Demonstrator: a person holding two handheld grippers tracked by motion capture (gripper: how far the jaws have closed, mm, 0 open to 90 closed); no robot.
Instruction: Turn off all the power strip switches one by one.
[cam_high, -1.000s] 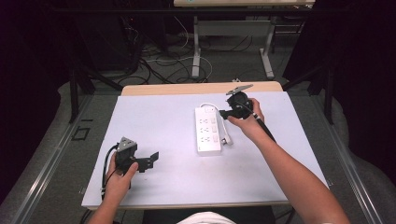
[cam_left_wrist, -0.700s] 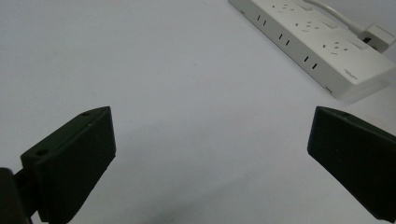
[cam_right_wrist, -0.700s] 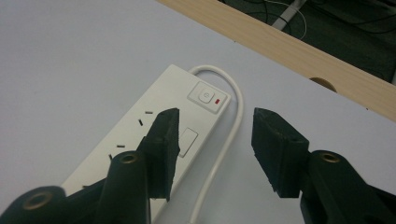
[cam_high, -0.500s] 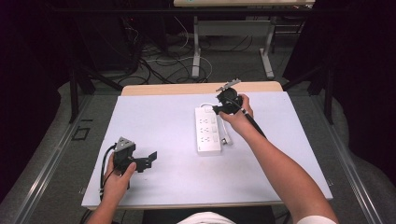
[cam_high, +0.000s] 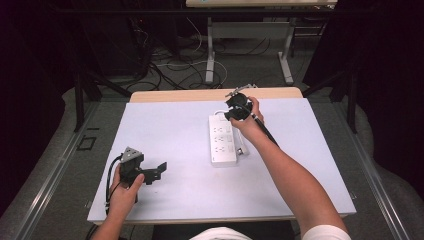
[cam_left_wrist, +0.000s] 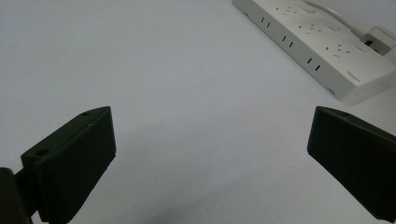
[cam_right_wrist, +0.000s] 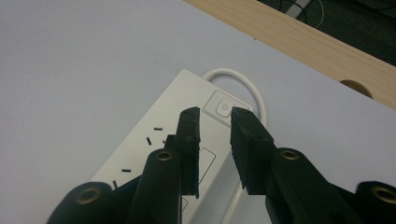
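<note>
A white power strip (cam_high: 222, 142) lies lengthwise in the middle of the pale table (cam_high: 170, 130). My right gripper (cam_high: 235, 112) hovers over its far end, jaws drawn almost together with a thin gap and nothing between them. In the right gripper view, the right gripper (cam_right_wrist: 215, 112) points at the strip's power button (cam_right_wrist: 223, 106), just above the strip (cam_right_wrist: 154, 149). My left gripper (cam_high: 157, 172) rests near the table's front left, jaws wide open and empty. In the left gripper view, the left gripper (cam_left_wrist: 210, 140) faces bare table, with the strip (cam_left_wrist: 322, 51) far off.
The strip's white cord (cam_right_wrist: 254, 93) loops around its far end, and a white plug (cam_high: 242, 149) lies along its right side. A wooden edge (cam_high: 200, 95) borders the table's far side. Beyond it are desk legs and floor cables (cam_high: 170, 65).
My right gripper has moved left, from beside the strip's far right corner to over its power button end. The left gripper has stayed put.
</note>
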